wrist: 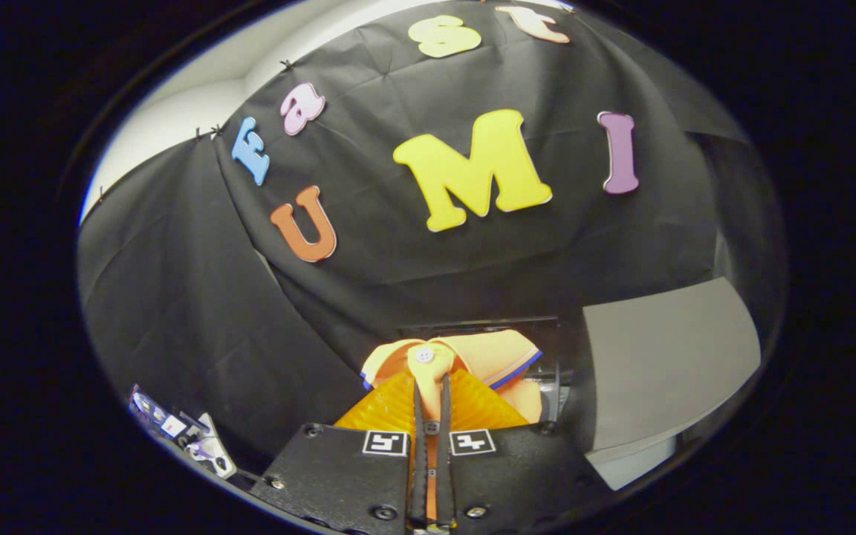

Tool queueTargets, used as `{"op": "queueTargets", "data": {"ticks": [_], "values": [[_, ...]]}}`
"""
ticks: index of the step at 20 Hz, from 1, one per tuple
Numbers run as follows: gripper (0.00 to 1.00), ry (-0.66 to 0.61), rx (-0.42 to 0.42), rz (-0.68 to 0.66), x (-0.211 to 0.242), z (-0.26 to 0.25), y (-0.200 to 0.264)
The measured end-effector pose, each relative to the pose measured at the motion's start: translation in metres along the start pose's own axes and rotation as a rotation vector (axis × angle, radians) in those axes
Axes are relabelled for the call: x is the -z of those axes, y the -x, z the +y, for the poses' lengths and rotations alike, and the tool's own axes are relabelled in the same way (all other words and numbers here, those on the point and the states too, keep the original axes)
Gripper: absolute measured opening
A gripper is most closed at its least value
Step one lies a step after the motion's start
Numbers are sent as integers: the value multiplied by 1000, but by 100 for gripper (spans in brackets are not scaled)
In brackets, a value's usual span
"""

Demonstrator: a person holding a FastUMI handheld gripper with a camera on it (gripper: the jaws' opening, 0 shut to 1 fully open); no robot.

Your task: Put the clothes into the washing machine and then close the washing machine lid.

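Nearest the camera are the tongs (432, 397), whose two fingers run forward side by side with a narrow slot between them. In that slot sits a strip of an orange garment (465, 375): both fingers press on the cloth, so the tongs are clamped on it. The pinched strip carries a pale button (425, 355) just past the fingertips. The fabric bulges out to either side of the fingers in ribbed orange folds, and beyond them a collar-like flap with a thin blue edge (513, 375) lies turned over toward the right.

On top of the body of the tongs, just behind the fingers, are two small square black-and-white markers (428, 443), one on each side of the slot.

Directly beyond the garment is a dark rectangular frame or opening (484, 327); it is mostly hidden by the cloth and shadow, and I cannot tell whether it belongs to the washing machine. Just to the right of the garment, and rising past it, stands a flat grey panel (666, 364), tilted, with a lighter edge along its bottom; whether this is the machine's lid I cannot tell.

To the left of the tongs and well apart from the garment lies a small cluster of pale and purple objects (175, 431), too small and distorted to identify.

The black cloth wall (198, 297) of the booth hangs behind everything, creased and pinned along its upper edge, with a pale surface (183, 111) showing above it to the left.
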State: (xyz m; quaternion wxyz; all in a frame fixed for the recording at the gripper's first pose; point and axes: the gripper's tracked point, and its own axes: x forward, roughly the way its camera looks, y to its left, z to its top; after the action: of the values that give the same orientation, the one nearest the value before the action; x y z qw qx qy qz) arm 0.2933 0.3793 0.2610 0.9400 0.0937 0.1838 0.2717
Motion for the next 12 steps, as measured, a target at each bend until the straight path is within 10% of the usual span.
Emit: {"op": "queueTargets", "data": {"ticks": [12], "values": [[8, -52, 44, 292, 79, -30, -177]]}}
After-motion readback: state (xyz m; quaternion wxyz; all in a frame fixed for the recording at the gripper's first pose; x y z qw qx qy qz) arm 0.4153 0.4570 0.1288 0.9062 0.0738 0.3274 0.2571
